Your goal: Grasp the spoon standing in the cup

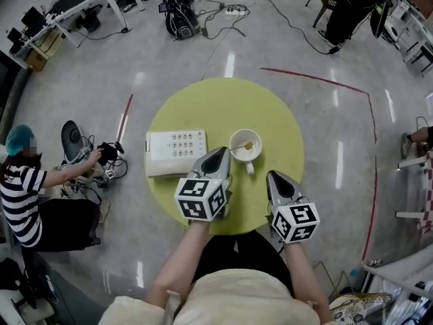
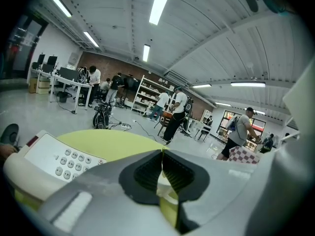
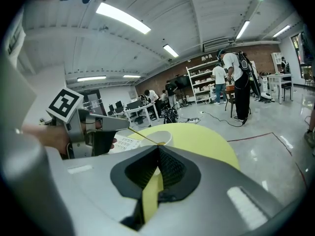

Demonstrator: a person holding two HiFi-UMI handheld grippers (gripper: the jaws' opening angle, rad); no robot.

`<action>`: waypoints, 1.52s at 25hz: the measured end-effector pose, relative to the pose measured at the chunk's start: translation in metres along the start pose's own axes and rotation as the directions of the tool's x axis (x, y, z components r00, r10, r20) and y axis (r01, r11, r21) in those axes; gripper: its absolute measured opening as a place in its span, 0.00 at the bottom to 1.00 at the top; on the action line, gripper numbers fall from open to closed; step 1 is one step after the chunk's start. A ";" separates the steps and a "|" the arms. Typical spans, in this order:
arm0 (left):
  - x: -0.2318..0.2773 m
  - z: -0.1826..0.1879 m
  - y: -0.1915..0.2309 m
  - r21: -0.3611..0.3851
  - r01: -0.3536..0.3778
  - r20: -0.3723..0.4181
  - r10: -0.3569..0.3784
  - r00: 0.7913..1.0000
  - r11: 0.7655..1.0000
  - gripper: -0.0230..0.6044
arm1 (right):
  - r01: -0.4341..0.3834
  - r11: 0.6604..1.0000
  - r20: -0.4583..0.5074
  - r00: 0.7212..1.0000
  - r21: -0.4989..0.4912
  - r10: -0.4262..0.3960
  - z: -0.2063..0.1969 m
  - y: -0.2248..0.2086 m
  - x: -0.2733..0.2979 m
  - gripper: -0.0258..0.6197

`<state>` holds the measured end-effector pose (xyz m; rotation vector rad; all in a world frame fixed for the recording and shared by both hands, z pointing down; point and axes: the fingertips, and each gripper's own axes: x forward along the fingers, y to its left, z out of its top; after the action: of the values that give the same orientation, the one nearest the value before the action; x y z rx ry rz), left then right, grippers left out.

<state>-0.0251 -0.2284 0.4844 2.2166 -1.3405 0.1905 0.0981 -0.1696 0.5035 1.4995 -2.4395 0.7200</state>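
A white cup (image 1: 245, 156) stands near the middle of the round yellow-green table (image 1: 203, 107). A thin golden spoon (image 1: 247, 145) leans inside it. My left gripper (image 1: 225, 150) is at the cup's left rim. In the right gripper view it (image 3: 125, 125) is shut on the upper end of the spoon's handle (image 3: 145, 135), which slants down into the cup (image 3: 160, 137). In the left gripper view the jaws (image 2: 162, 154) meet, with a sliver of gold at their tip. My right gripper (image 1: 274, 175) hovers to the cup's right, shut with nothing in it (image 3: 158, 149).
A white keypad device (image 1: 174, 152) lies on the table left of the cup, close beside my left gripper. A person (image 1: 27, 188) sits on the floor at left. Red tape (image 1: 369, 114) and cables mark the floor beyond the table.
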 end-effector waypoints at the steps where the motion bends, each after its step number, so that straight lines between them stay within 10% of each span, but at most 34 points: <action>1: -0.003 0.002 -0.001 -0.001 0.003 0.006 -0.003 1.000 1.000 0.05 | -0.001 1.000 0.002 1.000 -0.002 0.001 0.001 0.002 -0.001 0.04; 38: -0.091 0.001 -0.004 -0.015 0.037 0.082 -0.036 0.996 0.999 0.05 | 0.013 0.999 0.054 0.998 -0.053 -0.010 -0.005 0.047 -0.033 0.04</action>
<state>-0.0668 -0.1560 0.4469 2.2551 -1.3381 0.0758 0.0726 -0.1236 0.4801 1.5310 -2.4661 0.6158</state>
